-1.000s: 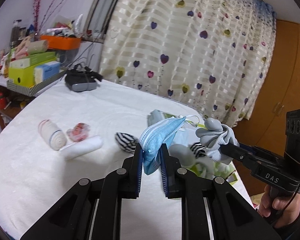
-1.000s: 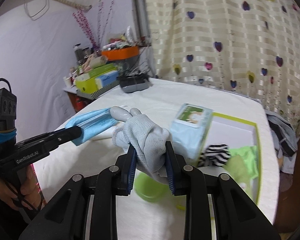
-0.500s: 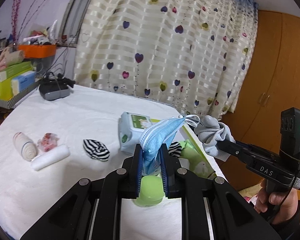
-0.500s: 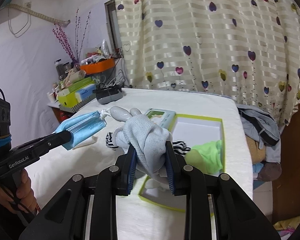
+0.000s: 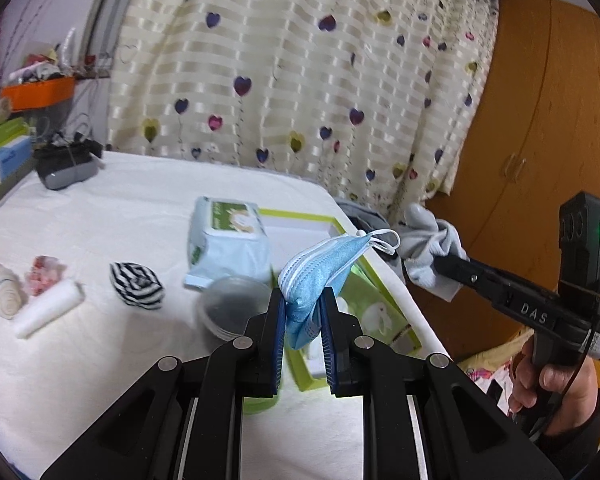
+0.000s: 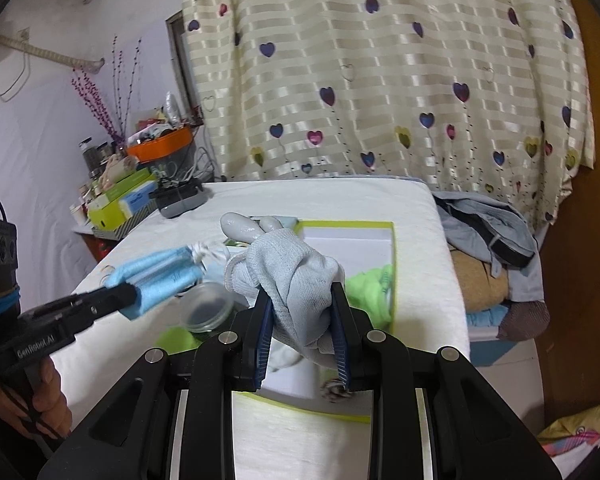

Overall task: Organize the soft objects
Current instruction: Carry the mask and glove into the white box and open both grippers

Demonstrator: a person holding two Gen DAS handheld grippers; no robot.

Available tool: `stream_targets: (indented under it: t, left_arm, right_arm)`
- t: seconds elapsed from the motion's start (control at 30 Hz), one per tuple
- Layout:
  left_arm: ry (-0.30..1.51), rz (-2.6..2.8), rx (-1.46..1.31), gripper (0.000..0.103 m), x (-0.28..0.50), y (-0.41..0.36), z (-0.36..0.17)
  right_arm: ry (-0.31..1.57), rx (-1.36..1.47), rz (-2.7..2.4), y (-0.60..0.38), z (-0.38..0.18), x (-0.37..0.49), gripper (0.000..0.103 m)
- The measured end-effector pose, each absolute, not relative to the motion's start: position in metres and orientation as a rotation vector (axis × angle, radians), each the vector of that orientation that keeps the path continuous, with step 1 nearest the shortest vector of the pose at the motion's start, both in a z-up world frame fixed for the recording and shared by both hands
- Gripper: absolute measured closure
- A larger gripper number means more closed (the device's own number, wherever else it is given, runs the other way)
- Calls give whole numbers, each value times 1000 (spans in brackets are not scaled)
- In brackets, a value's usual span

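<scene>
- The table [image 5: 100, 216], covered in a white cloth, carries everything else and runs back to a heart-patterned curtain [image 5: 300, 80].
- A green-rimmed shallow box [image 6: 394, 248] lies open near the table's right edge (white inside), with a bright green cloth [image 6: 370, 284] bunched in it.
- A pack of wet wipes [image 5: 228, 240] stands just beside the box's left rim.
- The left gripper [image 5: 303, 320] is clamped tight on a folded blue face mask [image 5: 320, 268], whose white ear loops stick out over the box's near rim.
- The right gripper [image 6: 303, 328] is closed on a bunched grey work glove [image 6: 296, 276] (grey coated fingertips point away from the camera); the glove hangs above the box.
- A clear round lid or dish [image 5: 232, 304] sits in front of the wipes pack, blurred.
- A black-and-white striped sock ball [image 5: 136, 284] rests on the cloth left of the wipes.
- Further left lie a white roll [image 5: 48, 312], a tan bandage roll [image 5: 2, 292] and a small pink-wrapped item [image 5: 44, 274], close together.
</scene>
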State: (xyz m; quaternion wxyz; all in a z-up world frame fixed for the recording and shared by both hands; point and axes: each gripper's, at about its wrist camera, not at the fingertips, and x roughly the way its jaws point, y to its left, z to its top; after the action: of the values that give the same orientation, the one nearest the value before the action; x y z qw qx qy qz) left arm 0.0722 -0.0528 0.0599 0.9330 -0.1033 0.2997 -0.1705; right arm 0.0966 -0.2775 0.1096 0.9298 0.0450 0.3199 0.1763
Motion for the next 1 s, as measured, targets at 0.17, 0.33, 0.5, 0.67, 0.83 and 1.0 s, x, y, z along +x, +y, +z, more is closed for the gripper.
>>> stream_targets:
  t: [0.17, 0.33, 0.5, 0.67, 0.83, 1.0]
  left_arm:
    - [655, -384, -179, 88, 83, -76, 44]
    - [725, -429, -139, 87, 97, -98, 22]
    - [796, -480, -122, 87, 109, -112, 1]
    - [825, -509, -87, 87, 116, -120, -9]
    - [825, -513, -67, 87, 121, -127, -9]
    - [826, -493, -34, 85, 127, -134, -9]
  right_arm:
    - [671, 107, 344, -288, 102, 101, 76]
    - [696, 120, 332, -295, 91, 110, 76]
    - [712, 138, 316, -303, 83, 119, 76]
    - [722, 149, 305, -307, 77, 130, 76]
    - [724, 141, 300, -306, 74, 147, 76]
    - [733, 124, 304, -301, 71, 172, 76]
